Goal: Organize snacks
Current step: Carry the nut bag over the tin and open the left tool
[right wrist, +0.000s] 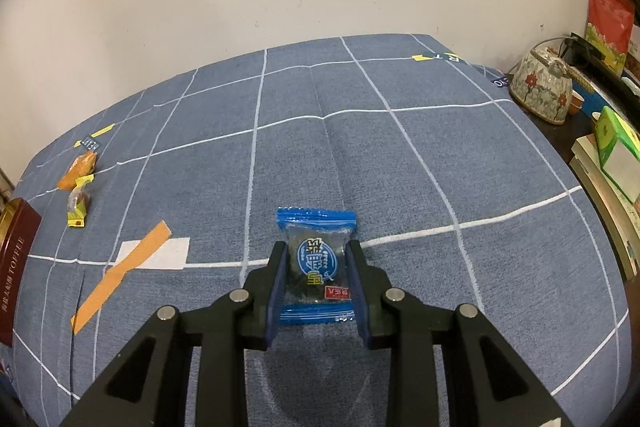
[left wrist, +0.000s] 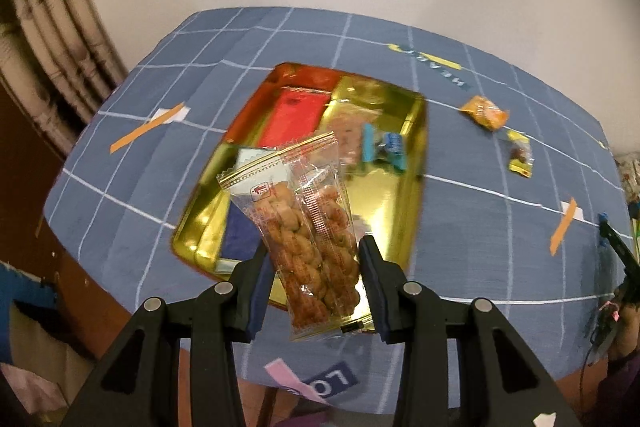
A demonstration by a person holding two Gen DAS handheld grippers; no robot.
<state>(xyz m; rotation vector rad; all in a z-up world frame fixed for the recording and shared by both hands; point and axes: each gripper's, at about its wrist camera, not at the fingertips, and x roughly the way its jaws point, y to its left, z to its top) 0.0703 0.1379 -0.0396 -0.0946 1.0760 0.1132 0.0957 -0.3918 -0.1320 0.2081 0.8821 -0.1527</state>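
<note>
Left fingers (left wrist: 316, 259) grasp twist-snack pack (left wrist: 304, 227) lengthwise, pointing away; right fingers (right wrist: 316, 267) grasp blue packet (right wrist: 316, 259).

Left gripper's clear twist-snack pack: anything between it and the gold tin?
Nothing visible. The left gripper holds the clear twist-snack pack directly over the near part of the gold tin. The tin is open and already holds packets, with bare gold floor to the pack's right.
</note>
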